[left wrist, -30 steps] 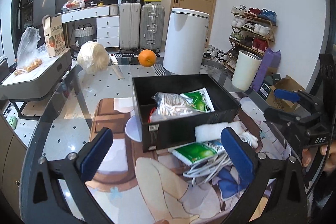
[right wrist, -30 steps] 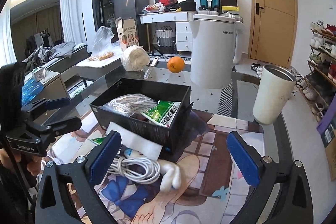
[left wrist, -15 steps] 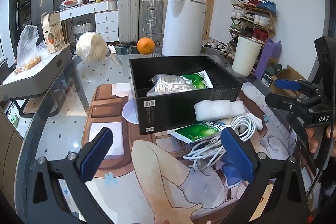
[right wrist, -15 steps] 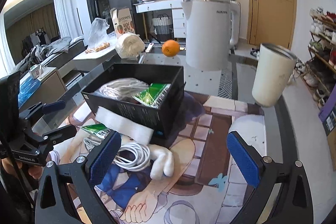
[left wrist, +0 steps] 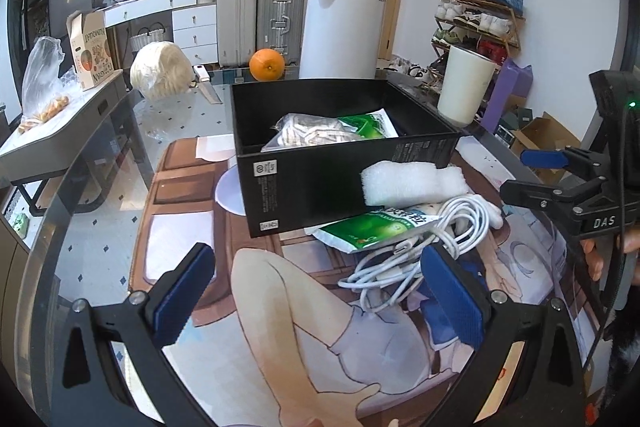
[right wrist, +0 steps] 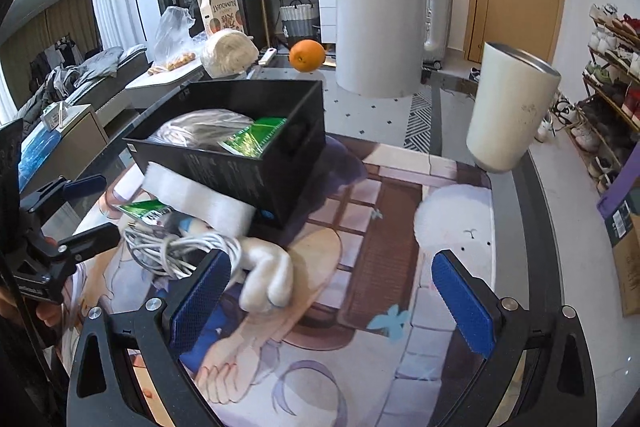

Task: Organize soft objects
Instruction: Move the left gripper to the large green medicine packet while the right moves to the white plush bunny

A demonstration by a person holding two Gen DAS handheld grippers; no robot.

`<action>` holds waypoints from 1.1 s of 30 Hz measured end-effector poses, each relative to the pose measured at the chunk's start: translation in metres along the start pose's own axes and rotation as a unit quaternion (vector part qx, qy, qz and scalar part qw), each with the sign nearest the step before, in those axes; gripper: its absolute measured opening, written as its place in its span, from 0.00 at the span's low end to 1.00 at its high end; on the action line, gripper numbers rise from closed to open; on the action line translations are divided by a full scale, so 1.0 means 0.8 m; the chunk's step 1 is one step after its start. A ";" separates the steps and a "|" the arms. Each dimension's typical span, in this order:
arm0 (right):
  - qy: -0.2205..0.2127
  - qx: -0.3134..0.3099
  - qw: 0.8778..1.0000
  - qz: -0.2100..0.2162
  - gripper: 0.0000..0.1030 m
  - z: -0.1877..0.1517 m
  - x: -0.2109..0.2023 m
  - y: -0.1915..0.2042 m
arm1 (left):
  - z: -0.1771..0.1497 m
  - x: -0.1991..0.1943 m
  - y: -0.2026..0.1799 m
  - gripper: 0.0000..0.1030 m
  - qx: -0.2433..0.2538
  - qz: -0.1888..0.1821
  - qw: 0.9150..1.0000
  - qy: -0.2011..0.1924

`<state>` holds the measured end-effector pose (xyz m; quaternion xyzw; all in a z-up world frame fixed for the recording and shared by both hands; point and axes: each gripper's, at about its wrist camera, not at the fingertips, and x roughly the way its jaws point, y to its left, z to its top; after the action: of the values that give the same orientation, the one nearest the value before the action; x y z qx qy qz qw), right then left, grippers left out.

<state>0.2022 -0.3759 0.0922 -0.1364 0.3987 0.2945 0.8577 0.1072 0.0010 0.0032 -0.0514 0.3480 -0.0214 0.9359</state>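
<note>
Soft objects lie in a loose heap on the worktop's printed mat [left wrist: 280,307], just in front of the black box [left wrist: 320,195]: nearest, a coil of white cable [left wrist: 420,251] with a white plush piece [right wrist: 266,279] at its right end, then a green packet [left wrist: 372,227], then a roll of white foam [left wrist: 408,181] leaning against the box wall. The left gripper [left wrist: 316,295] has its jaws wide apart and empty; the cable touches or sits just beside its right-hand pad. The right gripper [right wrist: 328,291] is likewise spread and empty, with the plush piece just inside its left-hand pad. Inside the box a clear bag [left wrist: 308,133] and another green packet [left wrist: 368,125] already rest, so the heap probably waits there to be lifted in. Farther off stand a white cup [right wrist: 512,115], an orange [left wrist: 267,65] and a white bin [left wrist: 344,23].
</note>
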 end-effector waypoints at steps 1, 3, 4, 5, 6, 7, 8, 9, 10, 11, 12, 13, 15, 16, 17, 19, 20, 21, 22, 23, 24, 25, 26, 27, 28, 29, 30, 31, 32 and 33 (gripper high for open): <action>0.000 0.003 1.000 -0.004 0.99 -0.001 0.002 -0.003 | 0.000 0.000 -0.001 1.00 0.000 -0.003 1.000 0.000; 0.003 0.010 1.000 -0.003 0.99 -0.002 0.007 -0.006 | 0.000 0.000 -0.004 1.00 0.004 -0.004 1.000 0.000; 0.007 0.012 1.000 -0.001 0.99 -0.002 0.009 -0.006 | -0.001 0.000 -0.005 1.00 0.005 -0.003 1.000 0.000; 0.009 0.012 1.000 0.001 0.99 -0.002 0.012 -0.005 | -0.001 0.000 -0.006 1.00 0.008 -0.003 1.000 0.001; 0.010 0.012 1.000 0.003 0.99 -0.003 0.016 -0.003 | -0.002 0.002 -0.007 1.00 0.010 -0.002 1.000 0.003; 0.012 0.012 1.000 0.003 0.99 -0.003 0.020 -0.002 | -0.002 0.003 -0.007 1.00 0.010 -0.003 1.000 0.006; 0.014 0.012 1.000 0.003 0.99 -0.003 0.023 0.000 | -0.002 0.003 -0.006 1.00 0.010 -0.003 1.000 0.007; 0.016 0.014 1.000 0.005 0.99 -0.003 0.028 0.002 | -0.002 0.003 -0.007 1.00 0.010 -0.003 1.000 0.007; 0.018 0.016 1.000 0.006 0.99 -0.004 0.030 0.004 | -0.002 0.003 -0.006 1.00 0.011 -0.003 1.000 0.008; 0.023 0.016 1.000 0.010 0.99 -0.004 0.034 0.007 | -0.002 0.003 -0.007 1.00 0.012 -0.003 1.000 0.008; 0.027 0.014 0.999 0.014 0.99 -0.005 0.037 0.010 | -0.002 0.004 -0.007 1.00 0.012 -0.003 1.000 0.009; 0.031 0.009 0.999 0.017 0.99 -0.005 0.039 0.014 | -0.002 0.004 -0.007 1.00 0.013 -0.004 1.000 0.009; 0.032 -0.002 0.999 0.012 0.99 -0.006 0.040 0.021 | -0.003 0.004 -0.007 1.00 0.014 -0.004 1.000 0.010; 0.033 -0.004 0.999 0.013 0.99 -0.006 0.040 0.022 | -0.003 0.004 -0.007 1.00 0.015 -0.003 1.000 0.010; 0.034 -0.003 0.999 0.015 0.99 -0.006 0.040 0.022 | -0.003 0.003 -0.007 1.00 0.016 -0.001 1.000 0.009; 0.037 -0.001 0.999 0.020 0.99 -0.006 0.041 0.022 | -0.003 0.003 -0.006 1.00 0.016 -0.001 1.000 0.010; 0.038 -0.001 0.999 0.023 0.99 -0.007 0.041 0.022 | -0.003 0.003 -0.006 1.00 0.016 -0.001 1.000 0.010; 0.040 -0.003 0.999 0.028 0.99 -0.007 0.042 0.022 | -0.003 0.003 -0.005 1.00 0.016 -0.002 1.000 0.011; 0.044 -0.009 0.998 0.036 0.99 -0.008 0.043 0.025 | -0.003 0.003 -0.005 1.00 0.016 -0.003 1.000 0.012; 0.046 -0.016 0.998 0.040 0.99 -0.009 0.044 0.029 | -0.004 0.002 -0.005 1.00 0.017 -0.005 1.000 0.013; 0.047 -0.026 0.998 0.042 0.99 -0.010 0.044 0.034 | -0.004 0.001 -0.005 1.00 0.017 -0.009 1.000 0.014; 0.049 -0.038 0.997 0.044 0.99 -0.011 0.046 0.040 | -0.005 0.000 -0.005 1.00 0.017 -0.015 1.000 0.014; 0.050 -0.045 0.997 0.047 0.99 -0.012 0.047 0.045 | -0.006 -0.002 -0.005 1.00 0.017 -0.020 1.000 0.015; 0.051 -0.052 0.996 0.049 0.99 -0.013 0.048 0.050 | -0.007 -0.004 -0.006 1.00 0.018 -0.024 0.999 0.015; 0.052 -0.060 0.996 0.051 0.99 -0.014 0.050 0.056 | -0.008 -0.005 -0.006 1.00 0.019 -0.025 0.999 0.014; 0.054 -0.065 0.995 0.052 0.99 -0.015 0.051 0.060 | -0.009 -0.007 -0.007 1.00 0.021 -0.025 0.999 0.013; 0.055 -0.070 0.995 0.054 0.99 -0.016 0.051 0.063 | -0.009 -0.007 -0.008 1.00 0.022 -0.026 0.999 0.014; 0.055 -0.075 0.994 0.058 0.99 -0.016 0.051 0.066 | -0.009 -0.007 -0.010 1.00 0.023 -0.027 0.999 0.014; 0.054 -0.080 0.994 0.060 0.99 -0.017 0.050 0.068 | -0.009 -0.006 -0.011 1.00 0.024 -0.028 0.999 0.015; 0.054 -0.083 0.993 0.061 0.99 -0.017 0.049 0.069 | -0.008 -0.006 -0.013 1.00 0.026 -0.029 0.999 0.016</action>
<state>0.1800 -0.3236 0.0535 -0.1985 0.4261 0.3711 0.8009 0.0992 -0.0095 0.0024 -0.0368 0.3605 -0.0580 0.9302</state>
